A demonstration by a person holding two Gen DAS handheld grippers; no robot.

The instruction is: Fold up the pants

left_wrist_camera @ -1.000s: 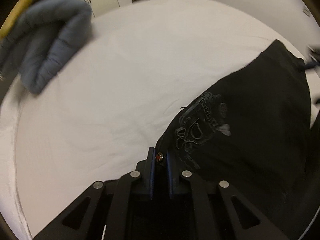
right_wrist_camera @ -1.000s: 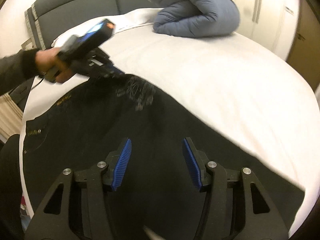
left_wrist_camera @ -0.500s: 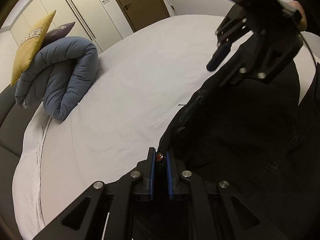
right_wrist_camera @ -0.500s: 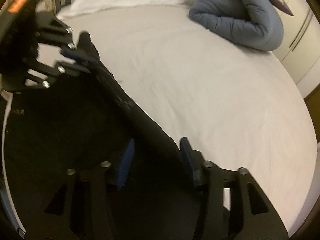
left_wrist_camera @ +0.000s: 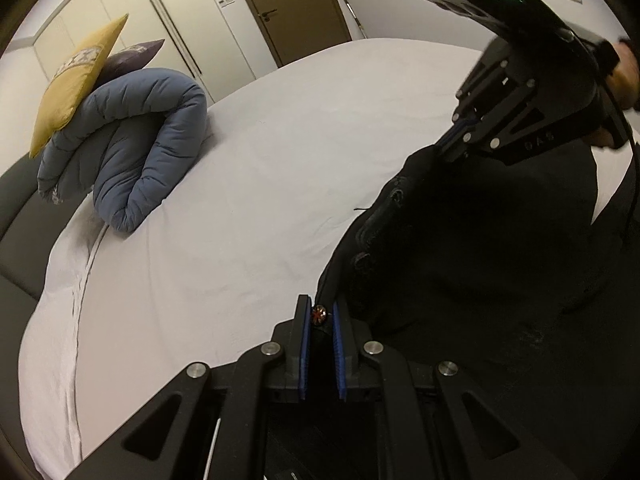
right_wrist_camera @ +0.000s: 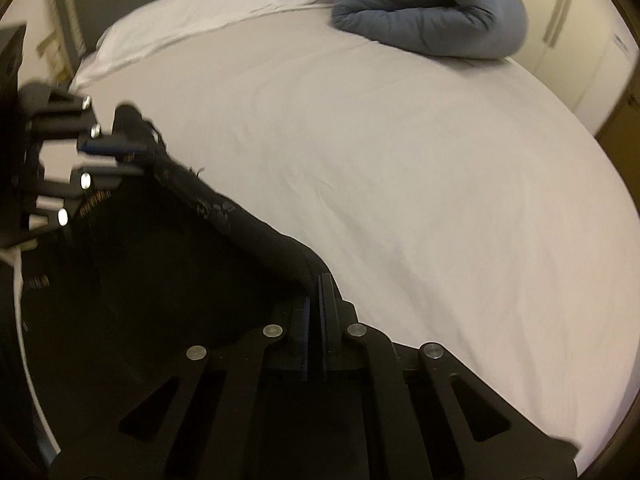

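Observation:
Black pants (left_wrist_camera: pixel 460 264) lie on the white bed sheet (left_wrist_camera: pixel 248 208), with their far edge raised off the bed. My left gripper (left_wrist_camera: pixel 320 316) is shut on one corner of that edge, by a red button. My right gripper (right_wrist_camera: pixel 316 300) is shut on the same edge further along. In the left wrist view the right gripper (left_wrist_camera: pixel 460 136) shows at the upper right, held in a hand. In the right wrist view the left gripper (right_wrist_camera: pixel 116 146) shows at the left, pinching the pants (right_wrist_camera: pixel 160 280). The edge runs taut between the two.
A folded blue duvet (left_wrist_camera: pixel 132 152) lies at the head of the bed with a yellow cushion (left_wrist_camera: pixel 76 80) and a purple one on it. Wardrobe doors and a brown door (left_wrist_camera: pixel 288 4) stand beyond the bed. A dark headboard (right_wrist_camera: pixel 80 0) is behind.
My right gripper moved in over the pants' edge and closed on it. The left gripper kept its hold and the edge rose and tightened between the two.

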